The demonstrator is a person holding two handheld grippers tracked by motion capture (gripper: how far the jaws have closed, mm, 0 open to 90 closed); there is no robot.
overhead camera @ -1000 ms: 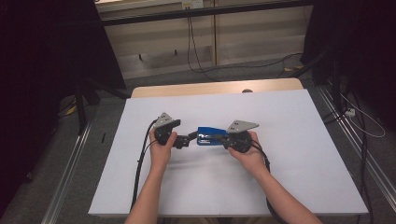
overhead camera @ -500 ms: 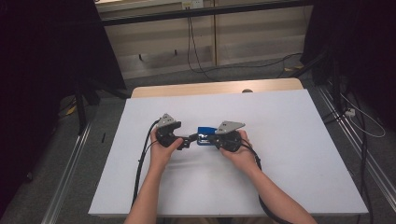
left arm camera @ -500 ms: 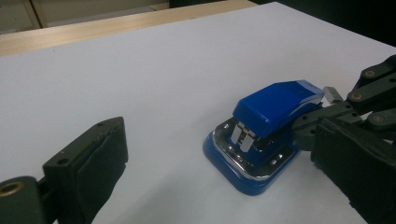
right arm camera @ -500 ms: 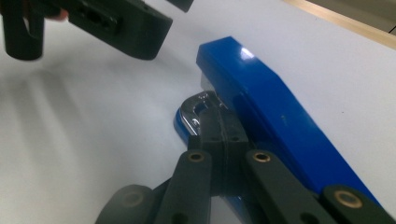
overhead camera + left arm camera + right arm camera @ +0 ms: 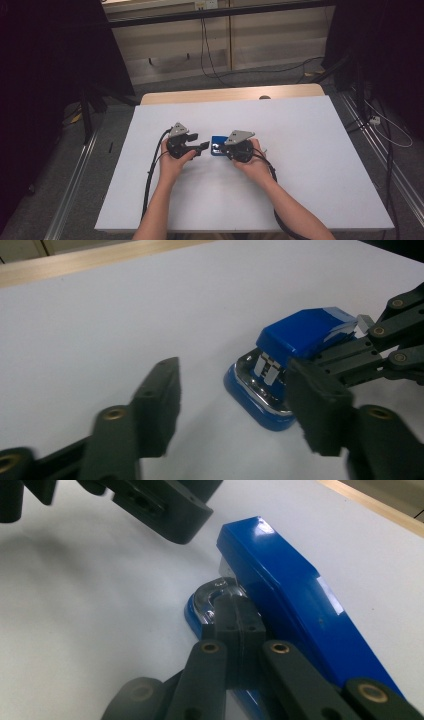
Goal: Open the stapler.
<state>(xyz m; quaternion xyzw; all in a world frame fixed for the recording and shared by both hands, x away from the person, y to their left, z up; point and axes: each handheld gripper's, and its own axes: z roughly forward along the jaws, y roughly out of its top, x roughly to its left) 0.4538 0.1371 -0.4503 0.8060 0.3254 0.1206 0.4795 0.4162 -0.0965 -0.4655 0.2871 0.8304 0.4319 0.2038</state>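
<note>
From the high view I can barely make out the blue stapler [image 5: 217, 147]: only a small blue patch shows on the white table [image 5: 300, 165], the rest covered by the right gripper [image 5: 231, 150] and its grey three-cornered plate. My right hand [image 5: 255, 165] wraps the gripper body just beside the stapler, on the side nearer me. Whether any staple or paper sits in the stapler's mouth I cannot tell.

In the right gripper view the far end of the stapler [image 5: 290, 600] runs off the lower right corner, so its hinge end is cut off. The right gripper [image 5: 235, 617] has its jaws pressed flat together, and they sit in the gap between the stapler's blue top arm and its blue base, right at the shiny metal anvil. Whether the tips actually touch the metal is hard to say; they lie on or just over it. The jaws do not pinch the stapler.

In the left gripper view the left gripper [image 5: 235, 395] has its jaws spread wide, both blurred and cut by the bottom edge. The stapler [image 5: 295, 355] lies beyond them, its front end facing this gripper, closer to the jaw at the view's right, which overlaps the base. Nothing lies between the jaws but bare table. From above, the left gripper [image 5: 202, 146] sits just beside the stapler, opposite the right one, held by my left hand [image 5: 175, 162].
</note>
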